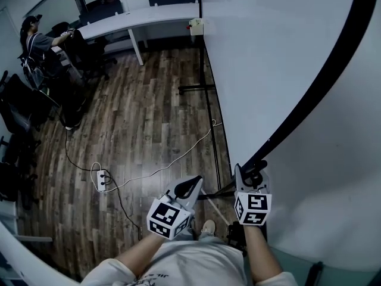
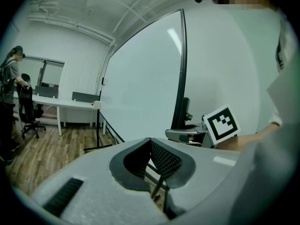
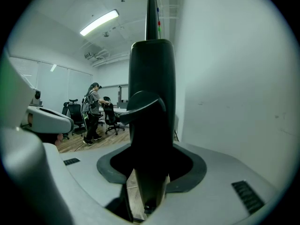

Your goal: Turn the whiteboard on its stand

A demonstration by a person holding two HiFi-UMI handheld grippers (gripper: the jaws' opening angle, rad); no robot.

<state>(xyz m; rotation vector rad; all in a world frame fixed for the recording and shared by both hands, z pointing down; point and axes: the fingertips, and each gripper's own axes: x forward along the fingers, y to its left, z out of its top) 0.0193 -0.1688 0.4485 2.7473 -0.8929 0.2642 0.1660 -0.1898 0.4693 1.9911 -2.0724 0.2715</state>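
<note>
Right gripper view: clamped with right gripper (image 3: 149,182) around black frame edge (image 3: 152,102) of whiteboard (image 1: 268,58), frame filling the jaw gap. Standing upright on stand (image 1: 196,89) over wood floor (image 1: 143,124). Left gripper view: left gripper (image 2: 150,144) pinched closed, empty, apart from board.

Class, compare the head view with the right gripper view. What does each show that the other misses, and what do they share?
Only the head view shows the power strip and its cables on the floor, the wearer's forearms, and the right gripper seen from outside. Only the right gripper view shows the ceiling light and the black frame post clamped between that gripper's jaws. Both show the whiteboard, the left gripper and a person across the room.
</note>
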